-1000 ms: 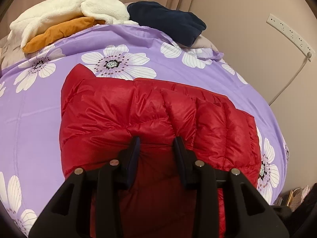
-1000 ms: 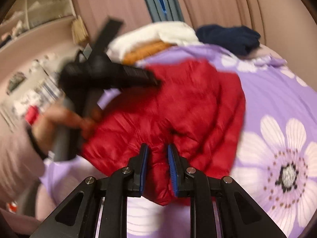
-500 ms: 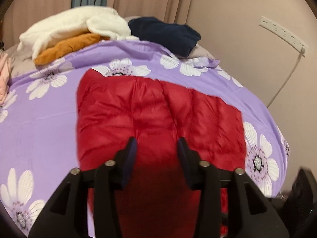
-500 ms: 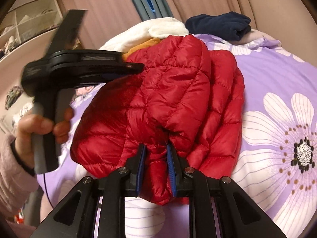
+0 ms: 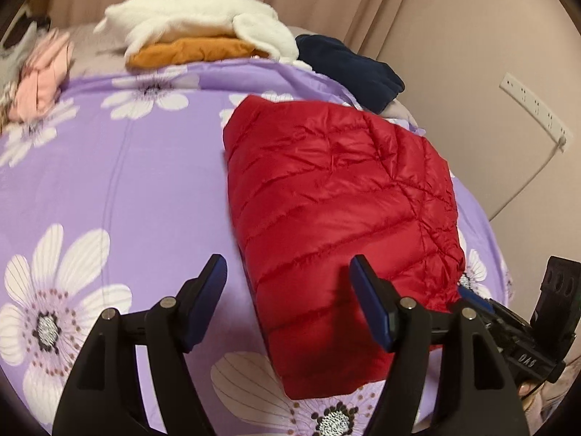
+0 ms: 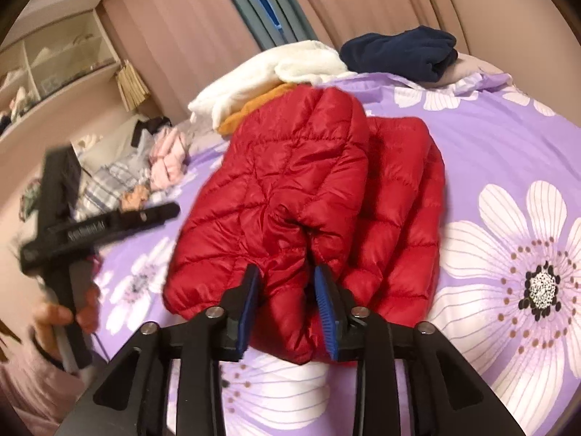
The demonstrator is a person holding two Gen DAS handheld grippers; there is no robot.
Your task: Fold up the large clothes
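A red quilted down jacket (image 5: 337, 196) lies folded on the purple flowered bedspread (image 5: 120, 189). It also shows in the right wrist view (image 6: 301, 189), folded over itself. My left gripper (image 5: 287, 272) is open and empty, hovering over the jacket's near left edge; it also shows at the left of the right wrist view (image 6: 109, 218), held in a hand. My right gripper (image 6: 287, 279) has its jaws parted around the jacket's near edge, with red fabric between the blue pads (image 6: 325, 301). Its tip shows at the lower right of the left wrist view (image 5: 472, 296).
Folded clothes are stacked at the far end of the bed: a white fleece (image 5: 196, 18), an orange garment (image 5: 189, 51) and a navy one (image 5: 348, 65). Pink clothes (image 5: 40, 80) lie at the far left. A wall with a power strip (image 5: 533, 109) runs along the right.
My left gripper let go of the jacket, opened wide and pulled away to the left. My right gripper's jaws widened around the jacket edge. The jacket settled flat on the bed.
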